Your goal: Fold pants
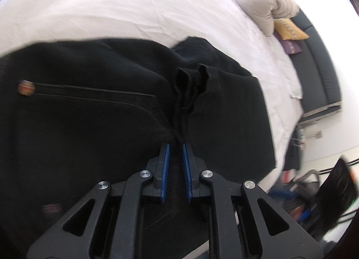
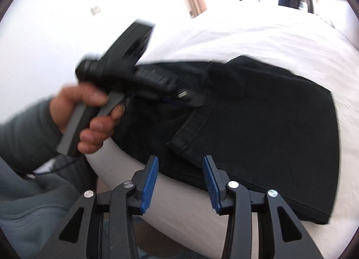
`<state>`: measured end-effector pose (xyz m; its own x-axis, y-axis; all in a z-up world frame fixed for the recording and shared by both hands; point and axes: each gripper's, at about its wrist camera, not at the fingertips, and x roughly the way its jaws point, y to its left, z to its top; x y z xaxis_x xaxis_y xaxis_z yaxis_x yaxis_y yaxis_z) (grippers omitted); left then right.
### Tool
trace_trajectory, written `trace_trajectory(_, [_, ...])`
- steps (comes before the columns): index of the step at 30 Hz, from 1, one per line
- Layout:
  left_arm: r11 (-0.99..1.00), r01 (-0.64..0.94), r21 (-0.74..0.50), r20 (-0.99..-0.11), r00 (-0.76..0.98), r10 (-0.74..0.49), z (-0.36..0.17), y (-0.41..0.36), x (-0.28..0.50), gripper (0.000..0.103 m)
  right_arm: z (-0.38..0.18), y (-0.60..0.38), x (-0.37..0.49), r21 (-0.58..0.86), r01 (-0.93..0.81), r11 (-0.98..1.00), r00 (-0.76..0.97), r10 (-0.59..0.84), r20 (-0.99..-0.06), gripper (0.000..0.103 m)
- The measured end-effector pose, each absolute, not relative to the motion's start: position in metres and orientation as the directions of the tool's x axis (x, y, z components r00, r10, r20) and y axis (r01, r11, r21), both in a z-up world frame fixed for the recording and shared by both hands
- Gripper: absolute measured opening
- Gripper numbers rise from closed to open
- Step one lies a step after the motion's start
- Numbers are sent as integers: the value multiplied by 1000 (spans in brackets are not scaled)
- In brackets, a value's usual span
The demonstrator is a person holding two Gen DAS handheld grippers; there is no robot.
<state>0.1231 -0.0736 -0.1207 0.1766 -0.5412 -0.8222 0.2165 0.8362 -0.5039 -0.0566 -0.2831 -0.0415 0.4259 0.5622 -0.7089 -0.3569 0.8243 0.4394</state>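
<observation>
left wrist view: left gripper [image 1: 176, 146] fingers clamp bunched black pants [image 1: 89, 113]; right gripper [image 2: 179, 160] fingers spread, empty.

The black pants [image 1: 94, 124] are seen lying folded on a white bed [image 1: 125, 5], close to its near edge. The cloth is dark denim with visible seam stitching, a pocket slit and a small round rivet [image 1: 26, 87] at the slit's end. A bunched fold of the fabric is pulled up into a narrow ridge. In the right wrist view the pants [image 2: 258, 110] are shown stacked in layers, a stitched hem lying diagonally across the top.
</observation>
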Motion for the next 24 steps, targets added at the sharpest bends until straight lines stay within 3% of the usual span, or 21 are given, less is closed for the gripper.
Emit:
trace_trajectory(5, [812,300,-501,-787,232,-572,-84,-94,121,12,-50,-397,2,631,-246,736,417,668,-617,45])
trace_trajectory(9, [765,391,-512,-771,185,-610,-91,-144,119,12,-81,-447,62,735,-191,650,380,740,-555,45])
trace_trajectory(16, [763,382,-521,-798,98,-594,-135,-162,98,12,-143,-464,123,853,-101,513,307,831,-463,45])
trace_trajectory(24, [741,339,-580,-760,101,-642,-141,-147,91,11,-165,-455,88,896,-99,433,182,893,-411,44])
